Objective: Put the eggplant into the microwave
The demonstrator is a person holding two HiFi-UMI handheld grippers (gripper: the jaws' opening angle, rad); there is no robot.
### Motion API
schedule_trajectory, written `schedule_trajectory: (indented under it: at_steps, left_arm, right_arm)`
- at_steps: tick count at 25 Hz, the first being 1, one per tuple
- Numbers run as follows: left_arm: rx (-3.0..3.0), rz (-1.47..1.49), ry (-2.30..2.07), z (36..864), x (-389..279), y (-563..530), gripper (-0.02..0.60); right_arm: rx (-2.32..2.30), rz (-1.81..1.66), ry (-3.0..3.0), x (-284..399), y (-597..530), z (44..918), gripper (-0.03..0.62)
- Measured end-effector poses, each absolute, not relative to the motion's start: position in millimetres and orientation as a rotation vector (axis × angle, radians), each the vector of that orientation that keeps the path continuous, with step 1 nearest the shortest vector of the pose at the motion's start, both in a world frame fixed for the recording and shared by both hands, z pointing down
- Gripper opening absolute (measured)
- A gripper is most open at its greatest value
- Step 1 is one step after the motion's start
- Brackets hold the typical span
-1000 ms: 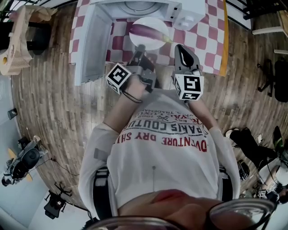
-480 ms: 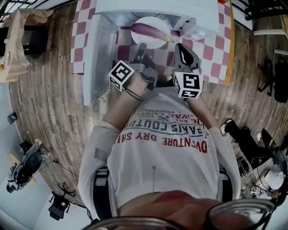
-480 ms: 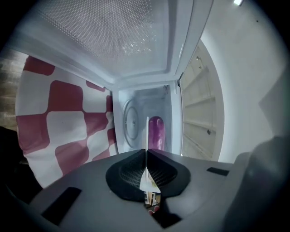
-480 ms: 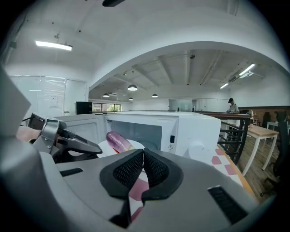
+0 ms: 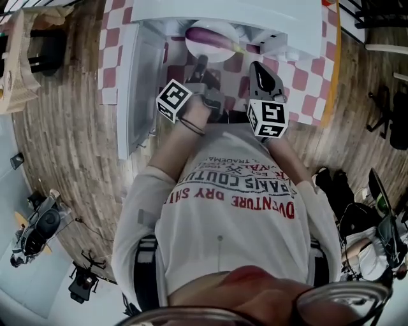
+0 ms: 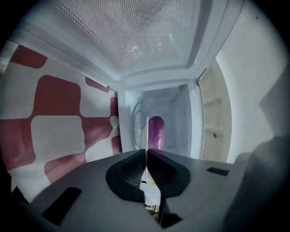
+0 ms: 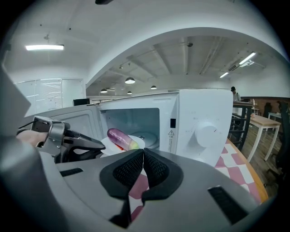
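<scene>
A purple eggplant (image 5: 214, 37) lies on a white plate (image 5: 203, 49) at the mouth of the open white microwave (image 5: 242, 14). My left gripper (image 5: 201, 63) is shut on the plate's near rim and holds it up. In the left gripper view the plate (image 6: 147, 129) shows edge-on between the jaws, with the eggplant (image 6: 157, 131) behind it and the oven cavity (image 6: 176, 118) beyond. In the right gripper view the eggplant (image 7: 118, 137) and plate (image 7: 135, 144) hang in front of the glass turntable (image 7: 146, 135). My right gripper (image 5: 256, 67) is shut with nothing in it, beside the left one.
The microwave door (image 5: 136, 89) stands swung open on the left. Its control panel with a round knob (image 7: 204, 132) faces me on the right. A red and white checked cloth (image 5: 306, 83) covers the table. Wooden floor lies all round it.
Both grippers have moved toward the microwave and a little lower. The plate with the eggplant has gone from in front of the oven to its opening, partly under the top.
</scene>
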State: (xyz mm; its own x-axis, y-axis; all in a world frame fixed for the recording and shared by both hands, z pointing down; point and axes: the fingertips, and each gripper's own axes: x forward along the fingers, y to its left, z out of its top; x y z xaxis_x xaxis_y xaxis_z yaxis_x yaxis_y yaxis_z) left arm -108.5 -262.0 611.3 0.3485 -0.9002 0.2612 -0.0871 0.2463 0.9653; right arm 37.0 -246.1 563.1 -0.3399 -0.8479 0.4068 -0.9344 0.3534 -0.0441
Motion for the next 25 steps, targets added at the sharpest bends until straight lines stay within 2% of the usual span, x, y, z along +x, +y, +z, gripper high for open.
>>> schedule_trajectory:
  at_steps: [25]
  left_arm:
    - [1.101,-0.696,-1.220,667,-118,-328,0.032]
  right_arm:
    - [1.471,0.490,-2.326,28,-282,599,0.026]
